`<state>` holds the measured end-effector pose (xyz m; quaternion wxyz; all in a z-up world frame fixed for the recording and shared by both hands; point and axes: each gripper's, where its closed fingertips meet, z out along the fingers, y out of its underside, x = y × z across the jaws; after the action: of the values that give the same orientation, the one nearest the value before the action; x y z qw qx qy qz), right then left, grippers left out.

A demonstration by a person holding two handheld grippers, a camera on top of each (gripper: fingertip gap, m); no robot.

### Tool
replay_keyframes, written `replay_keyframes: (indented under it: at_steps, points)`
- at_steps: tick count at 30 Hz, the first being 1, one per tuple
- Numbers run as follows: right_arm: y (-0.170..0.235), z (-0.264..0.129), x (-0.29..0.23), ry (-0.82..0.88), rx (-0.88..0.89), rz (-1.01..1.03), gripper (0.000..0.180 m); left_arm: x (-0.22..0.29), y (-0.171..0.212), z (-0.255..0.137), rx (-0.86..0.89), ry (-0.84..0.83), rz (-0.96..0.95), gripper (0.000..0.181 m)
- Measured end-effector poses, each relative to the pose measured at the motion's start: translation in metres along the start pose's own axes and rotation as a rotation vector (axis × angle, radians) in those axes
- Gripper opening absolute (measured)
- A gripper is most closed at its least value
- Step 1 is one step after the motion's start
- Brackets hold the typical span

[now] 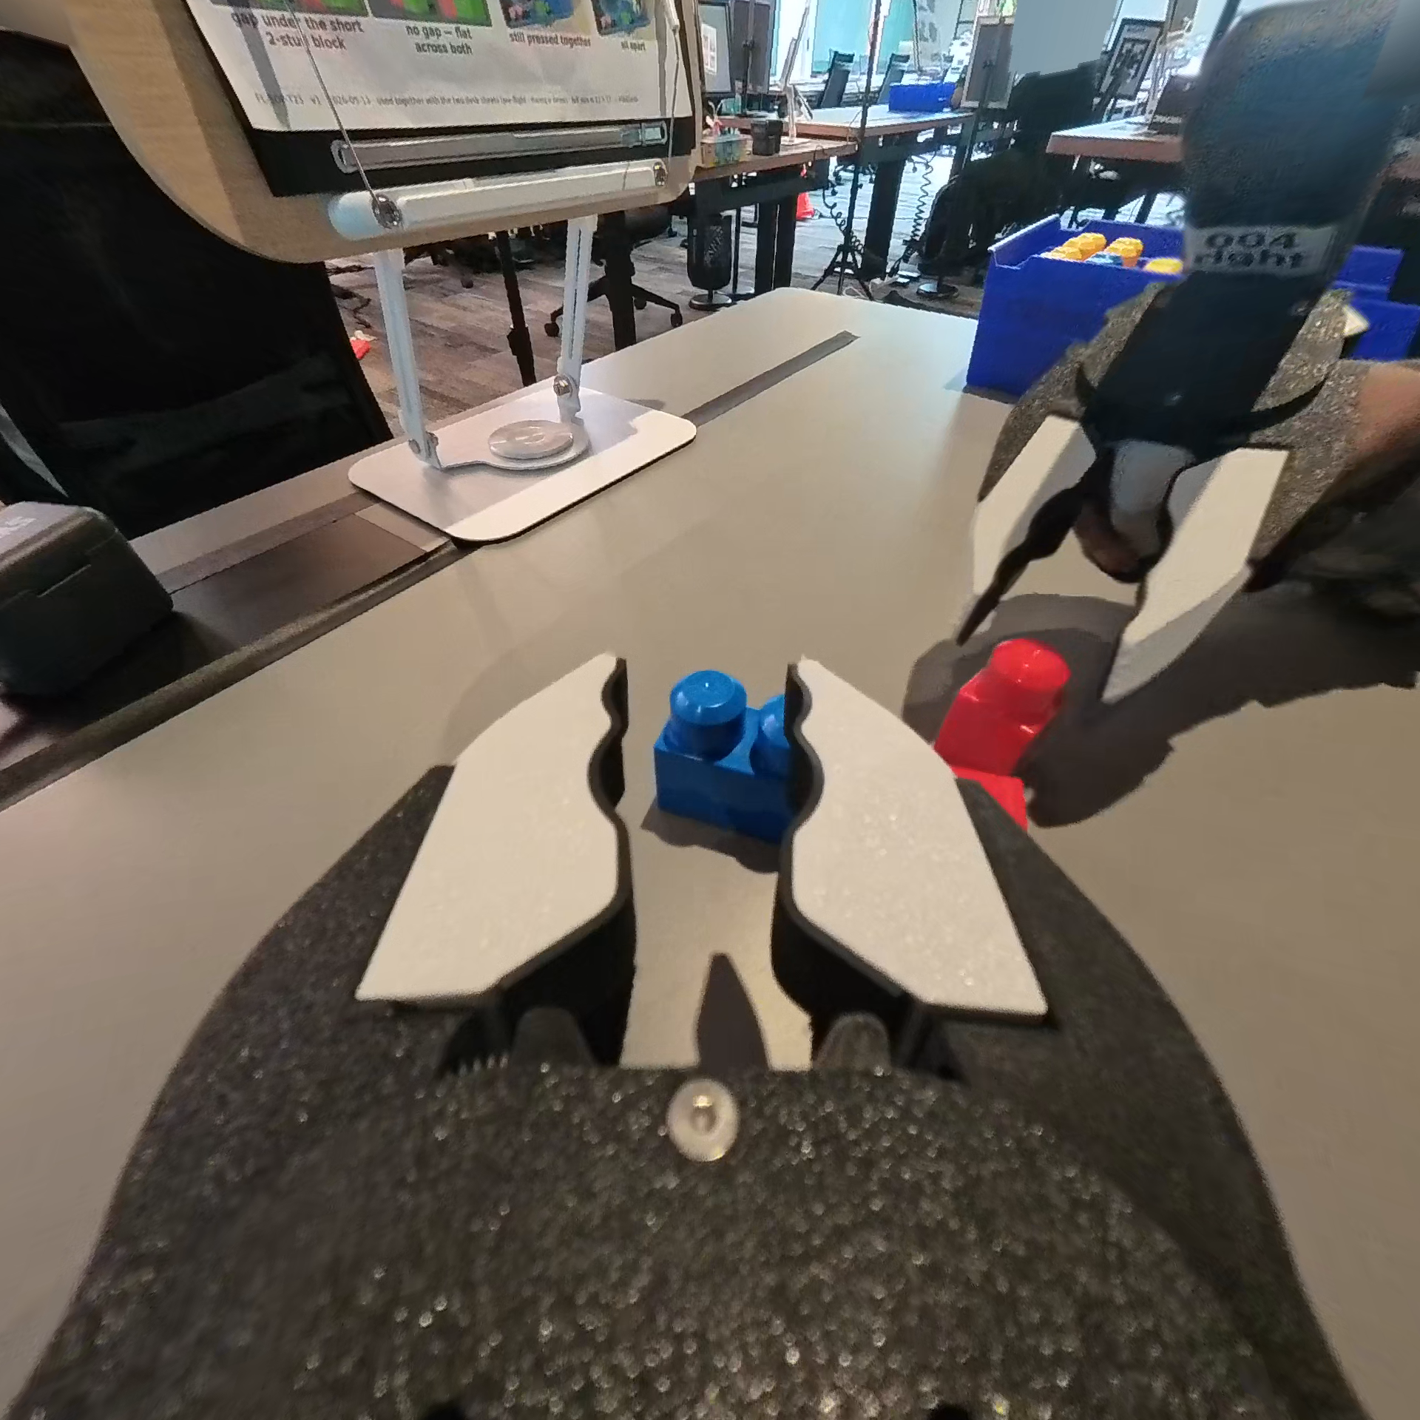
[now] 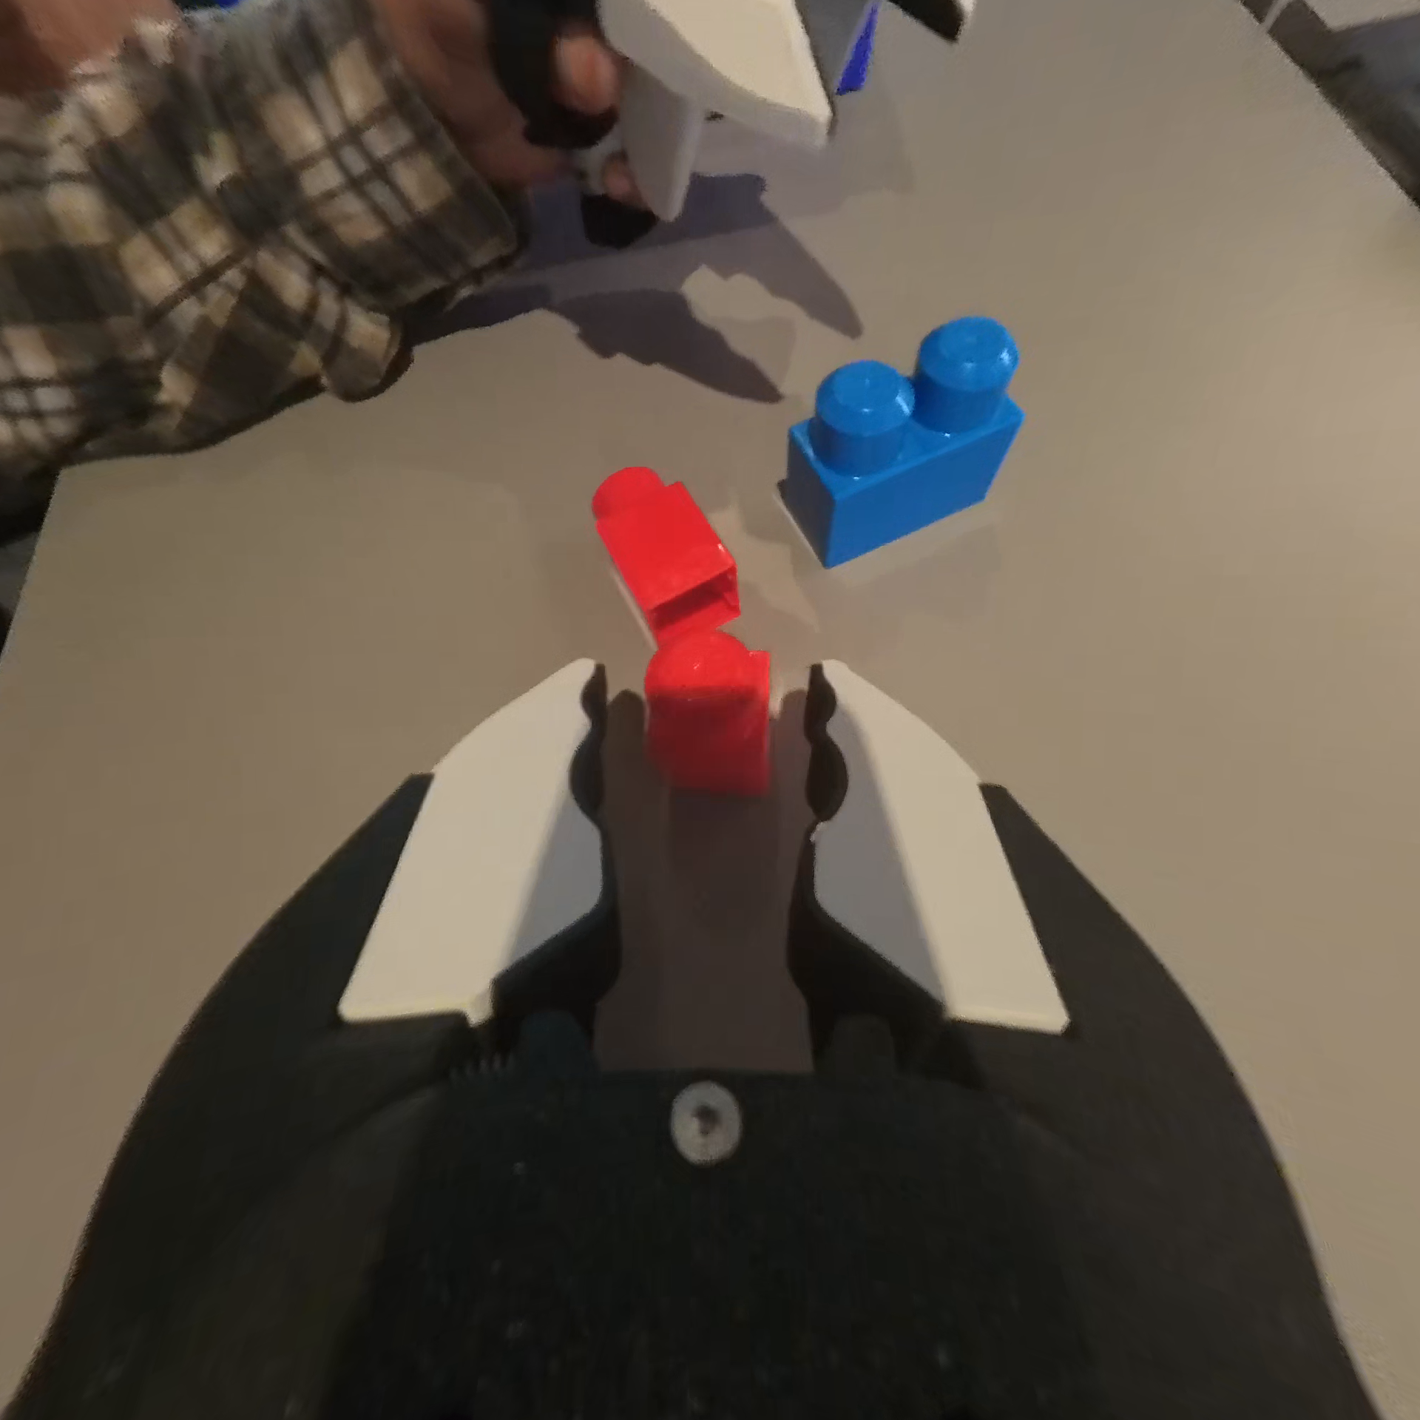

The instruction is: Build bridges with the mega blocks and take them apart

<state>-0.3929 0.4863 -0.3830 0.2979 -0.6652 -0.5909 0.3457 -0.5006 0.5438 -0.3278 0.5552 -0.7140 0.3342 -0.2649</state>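
Blocks all sit on the grey tabletop [image 1: 768, 538], none lifted as far as I can see. On my left wrist feed, the left hand-held gripper [image 1: 707, 703] has its fingers spread, released, with the blue two-stud block [image 1: 718, 757] standing upright just past the tips, in line with the gap; I can't tell if the right fingertip touches it, it overlaps the second stud. Right of that, two red single-stud blocks: one tilted red block [image 1: 1003, 707] leaning over a second red block [image 1: 999, 795] that's mostly hidden behind my left finger. The right hand-held gripper [image 1: 1033, 668] hangs above the red pair, fingers apart, nothing held. Right wrist feed fills in what the left misses: the near red block [image 2: 707, 722] sits between the open fingertips of the right hand-held gripper [image 2: 707, 676], clear gaps on both sides, not gripped; the other red block [image 2: 665, 545] lies tipped on its side beyond it, hollow base facing the camera, touching or nearly so. The blue block [image 2: 907, 453] stands apart to the right. Only the left feed shows the blue bin [image 1: 1076, 307] of yellow blocks and the document stand [image 1: 522, 461] at the far edge; only the right feed shows a plaid sleeve [image 2: 192, 253].
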Motion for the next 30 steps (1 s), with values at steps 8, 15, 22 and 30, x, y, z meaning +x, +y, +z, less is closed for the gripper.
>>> replay_keyframes:
  at_steps: [8,15,22,30]
  points:
    - [0.004,0.009,0.001,0.012,-0.026,-0.031,0.030,0.001,0.000,0.001,-0.008,-0.005,0.015,0.037]
    - [0.005,-0.015,-0.002,-0.045,-0.077,-0.178,0.030,0.000,-0.006,-0.004,0.009,-0.016,0.017,0.036]
    - [0.016,-0.049,0.002,-0.102,-0.129,-0.291,0.030,0.002,-0.006,-0.003,-0.001,-0.007,0.018,0.035]
    - [0.040,-0.043,0.012,-0.131,-0.187,-0.264,0.030,0.004,-0.003,-0.001,-0.019,0.002,0.021,0.035]
